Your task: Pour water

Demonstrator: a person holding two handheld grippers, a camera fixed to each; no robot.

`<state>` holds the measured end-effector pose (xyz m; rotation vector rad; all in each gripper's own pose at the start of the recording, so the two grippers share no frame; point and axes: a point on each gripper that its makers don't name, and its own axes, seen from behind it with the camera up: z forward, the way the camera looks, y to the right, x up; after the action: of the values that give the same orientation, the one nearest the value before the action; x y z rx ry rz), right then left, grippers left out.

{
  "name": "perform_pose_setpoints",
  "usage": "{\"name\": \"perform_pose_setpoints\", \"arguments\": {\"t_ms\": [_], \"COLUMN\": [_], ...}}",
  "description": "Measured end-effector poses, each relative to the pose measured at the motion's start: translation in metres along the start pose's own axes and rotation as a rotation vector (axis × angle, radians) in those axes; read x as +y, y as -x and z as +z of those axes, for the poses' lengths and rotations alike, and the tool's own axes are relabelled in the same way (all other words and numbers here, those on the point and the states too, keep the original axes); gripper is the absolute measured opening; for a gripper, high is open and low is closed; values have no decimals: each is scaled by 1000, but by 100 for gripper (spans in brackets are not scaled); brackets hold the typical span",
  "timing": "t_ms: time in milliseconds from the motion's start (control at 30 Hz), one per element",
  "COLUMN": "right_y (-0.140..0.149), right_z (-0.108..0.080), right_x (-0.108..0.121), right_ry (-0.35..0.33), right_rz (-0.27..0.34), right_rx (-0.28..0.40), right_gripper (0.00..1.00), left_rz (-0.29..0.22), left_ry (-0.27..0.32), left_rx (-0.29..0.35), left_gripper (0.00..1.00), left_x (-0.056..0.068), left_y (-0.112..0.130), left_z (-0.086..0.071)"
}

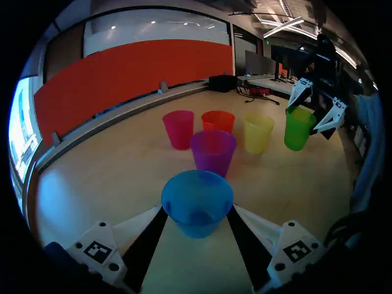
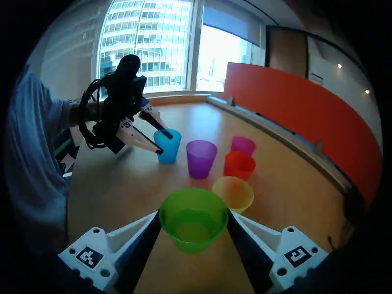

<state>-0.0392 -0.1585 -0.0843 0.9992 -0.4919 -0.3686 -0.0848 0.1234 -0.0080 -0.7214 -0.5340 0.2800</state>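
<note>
My left gripper (image 1: pixel 197 215) is shut on a blue cup (image 1: pixel 197 206), held upright just above the wooden table (image 1: pixel 108 176). Seen from the right gripper view, the same blue cup (image 2: pixel 167 146) sits between the left gripper's fingers (image 2: pixel 164 142). My right gripper (image 2: pixel 193 223) is shut on a green cup (image 2: pixel 193 224), also upright; in the left gripper view that green cup (image 1: pixel 298 128) hangs at the far right in the right gripper (image 1: pixel 313 120). Between them stand a purple cup (image 1: pixel 213 152), a pink cup (image 1: pixel 179 128), an orange cup (image 1: pixel 218 121) and a yellow cup (image 1: pixel 258 132).
A long orange wall panel (image 1: pixel 132 73) runs behind the table's far edge. Desks and monitors (image 1: pixel 259 63) stand at the back. Tall windows (image 2: pixel 147 44) show in the right gripper view. A person's sleeve (image 2: pixel 34 161) is at the left there.
</note>
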Motion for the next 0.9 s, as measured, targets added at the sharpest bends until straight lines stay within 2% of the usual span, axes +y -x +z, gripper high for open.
{"name": "perform_pose_setpoints", "arguments": {"t_ms": [367, 433, 500, 900], "right_y": [10, 13, 15, 28], "right_z": [4, 6, 8, 20], "right_x": [1, 0, 0, -3], "right_ry": [10, 10, 10, 7], "right_rz": [-2, -1, 2, 18], "right_rx": [-18, -21, -25, -37], "right_gripper": [93, 93, 93, 93], "left_rz": [0, 0, 0, -25], "left_ry": [-4, -8, -14, -26], "left_rx": [-50, -50, -47, -39], "left_gripper": [86, 89, 100, 100], "left_x": [-1, -2, -3, -2], "left_y": [15, 15, 15, 17], "left_z": [0, -1, -2, -11]}}
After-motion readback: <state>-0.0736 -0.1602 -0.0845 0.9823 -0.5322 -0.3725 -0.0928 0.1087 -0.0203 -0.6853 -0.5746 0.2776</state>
